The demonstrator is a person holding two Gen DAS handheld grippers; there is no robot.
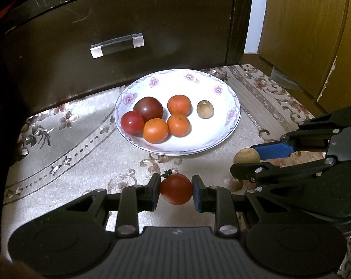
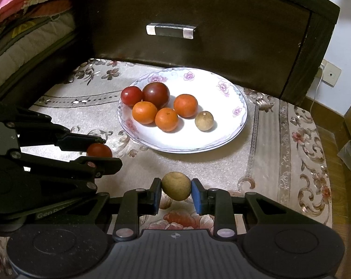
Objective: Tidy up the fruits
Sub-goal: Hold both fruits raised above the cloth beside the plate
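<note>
My left gripper (image 1: 176, 191) is shut on a small red tomato (image 1: 176, 188), held just above the cloth in front of the plate. To its right, my right gripper (image 2: 176, 191) is shut on a tan longan (image 2: 176, 188). A white flowered plate (image 1: 180, 83) holds two red tomatoes (image 1: 132, 122), three small oranges (image 1: 156, 130) and another longan (image 1: 205, 109). In the right wrist view the left gripper (image 2: 105, 152) comes in from the left with the tomato (image 2: 99, 150). In the left wrist view the right gripper (image 1: 246, 160) shows at the right with the longan (image 1: 246, 155).
A beige floral cloth (image 1: 66, 144) covers the low table. A dark wooden drawer front (image 1: 119, 30) with a metal handle (image 1: 117, 45) rises right behind the plate. Folded bedding (image 2: 24, 11) lies at the far left and a wooden cabinet (image 1: 315, 28) stands at the right.
</note>
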